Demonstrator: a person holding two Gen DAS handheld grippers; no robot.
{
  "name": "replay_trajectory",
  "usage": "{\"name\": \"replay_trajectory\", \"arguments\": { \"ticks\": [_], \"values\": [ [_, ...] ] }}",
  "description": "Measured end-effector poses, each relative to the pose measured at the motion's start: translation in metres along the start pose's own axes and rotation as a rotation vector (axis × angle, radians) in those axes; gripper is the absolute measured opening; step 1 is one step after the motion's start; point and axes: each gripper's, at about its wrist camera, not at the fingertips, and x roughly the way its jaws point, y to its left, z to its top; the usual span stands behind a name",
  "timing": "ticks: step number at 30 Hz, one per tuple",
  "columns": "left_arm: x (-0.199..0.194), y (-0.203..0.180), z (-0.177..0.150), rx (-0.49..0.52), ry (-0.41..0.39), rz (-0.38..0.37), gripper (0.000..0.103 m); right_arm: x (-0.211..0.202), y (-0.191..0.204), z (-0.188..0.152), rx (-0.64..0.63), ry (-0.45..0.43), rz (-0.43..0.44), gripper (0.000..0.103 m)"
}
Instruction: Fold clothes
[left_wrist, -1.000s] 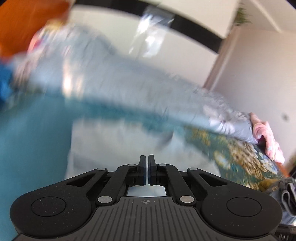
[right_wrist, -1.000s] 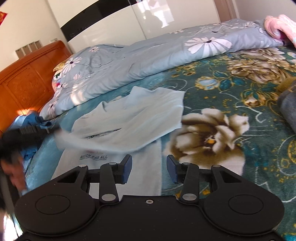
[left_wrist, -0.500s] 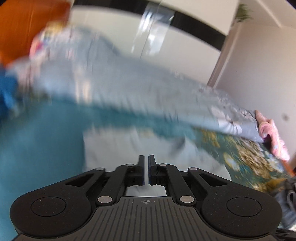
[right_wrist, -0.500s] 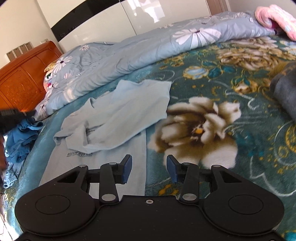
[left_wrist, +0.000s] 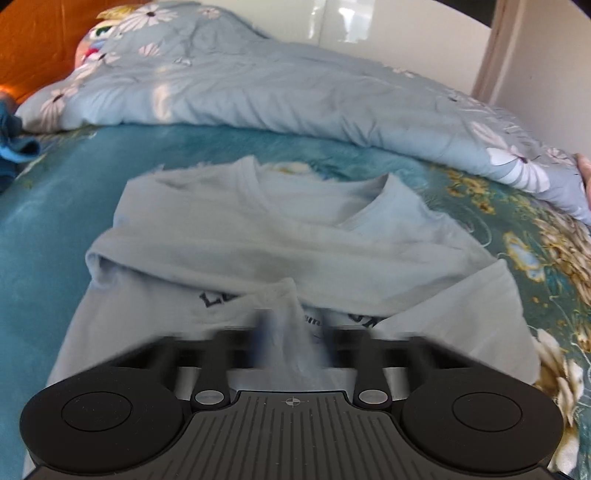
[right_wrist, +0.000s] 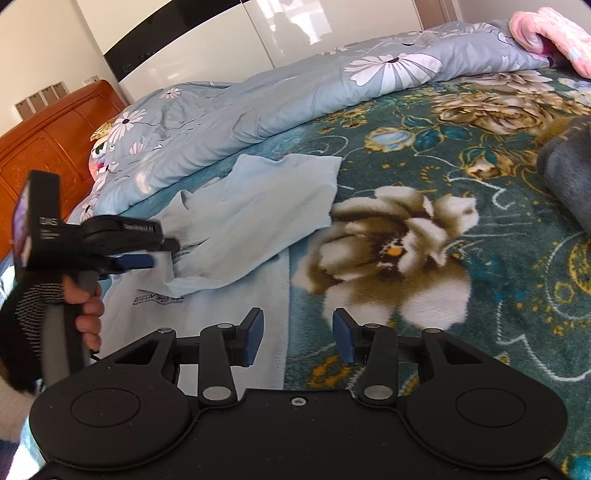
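Observation:
A light blue T-shirt (left_wrist: 280, 236) with dark lettering lies on the bed, its upper part folded across the chest. My left gripper (left_wrist: 293, 347) is blurred, its jaws apart, and a raised pinch of shirt fabric stands between them. From the right wrist view the T-shirt (right_wrist: 258, 221) lies left of centre, and the left gripper (right_wrist: 166, 251) reaches in from the left at the fold's edge, held by a hand (right_wrist: 86, 306). My right gripper (right_wrist: 297, 338) is open and holds nothing, low over the shirt's right edge.
A teal floral blanket (right_wrist: 443, 184) covers the bed. A bunched blue-grey flowered quilt (left_wrist: 295, 92) lies along the far side. A dark grey garment (right_wrist: 569, 173) and a pink item (right_wrist: 546, 29) sit at the right. A blue cloth (left_wrist: 14, 147) lies at the left, by the orange headboard (right_wrist: 48, 140).
My left gripper was shut and sweeping across the bed; now it sits over the folded shirt with its jaws apart. The right gripper drifted slightly and stays open.

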Motion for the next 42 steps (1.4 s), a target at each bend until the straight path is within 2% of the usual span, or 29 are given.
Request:
{"name": "replay_trajectory", "arguments": {
  "ticks": [1, 4, 8, 10, 15, 17, 19, 21, 23, 26, 30, 34, 35, 36, 38, 39, 42],
  "values": [
    [0.004, -0.003, -0.002, 0.004, 0.004, 0.026, 0.002, -0.001, -0.002, -0.001, 0.003, 0.000, -0.002, 0.043],
    [-0.011, 0.011, -0.001, -0.071, -0.053, -0.013, 0.001, -0.002, -0.008, -0.002, 0.017, -0.004, -0.006, 0.043],
    [-0.037, 0.020, 0.027, -0.101, -0.162, -0.093, 0.001, 0.000, -0.010, -0.002, 0.023, 0.000, -0.003, 0.043],
    [-0.057, 0.016, 0.056, -0.081, -0.268, -0.140, 0.001, 0.001, -0.009, -0.001, 0.022, 0.000, 0.000, 0.043],
    [-0.125, 0.023, 0.115, 0.005, -0.619, -0.273, 0.001, 0.000, -0.005, 0.004, 0.003, -0.015, 0.003, 0.043],
    [-0.134, 0.037, 0.123, -0.007, -0.661, -0.269, 0.001, 0.003, -0.006, 0.005, 0.007, -0.012, -0.004, 0.043],
    [-0.117, 0.055, 0.120, -0.043, -0.615, -0.212, 0.001, 0.007, -0.007, 0.003, 0.014, -0.003, -0.009, 0.043],
    [-0.081, 0.076, 0.110, -0.090, -0.504, -0.154, 0.001, 0.012, -0.006, 0.001, 0.019, 0.009, -0.009, 0.043],
    [-0.047, 0.093, 0.095, -0.094, -0.423, -0.099, 0.001, 0.015, -0.003, -0.001, 0.011, 0.015, -0.005, 0.043],
    [-0.010, 0.121, 0.072, -0.128, -0.338, -0.053, 0.001, 0.016, 0.002, 0.001, -0.016, 0.018, -0.005, 0.043],
    [0.006, 0.150, 0.046, -0.179, -0.276, -0.049, 0.001, 0.015, 0.001, 0.009, -0.028, 0.003, -0.017, 0.043],
    [0.006, 0.172, 0.021, -0.229, -0.187, -0.070, 0.002, 0.016, 0.001, 0.022, -0.034, -0.024, -0.032, 0.043],
    [0.007, 0.177, 0.018, -0.255, -0.168, -0.097, 0.003, 0.017, 0.002, 0.025, -0.036, -0.029, -0.034, 0.043],
    [0.008, 0.183, 0.014, -0.282, -0.148, -0.123, 0.009, 0.018, 0.003, 0.027, -0.038, -0.033, -0.033, 0.043],
    [0.009, 0.193, 0.012, -0.358, -0.130, -0.162, 0.031, 0.020, 0.006, 0.029, -0.042, -0.039, -0.029, 0.043],
    [0.010, 0.198, 0.012, -0.393, -0.127, -0.179, 0.046, 0.021, 0.007, 0.029, -0.044, -0.038, -0.025, 0.043],
    [0.009, 0.202, 0.013, -0.433, -0.146, -0.194, 0.042, 0.026, 0.012, 0.026, -0.051, -0.026, -0.017, 0.043]
  ]
}}
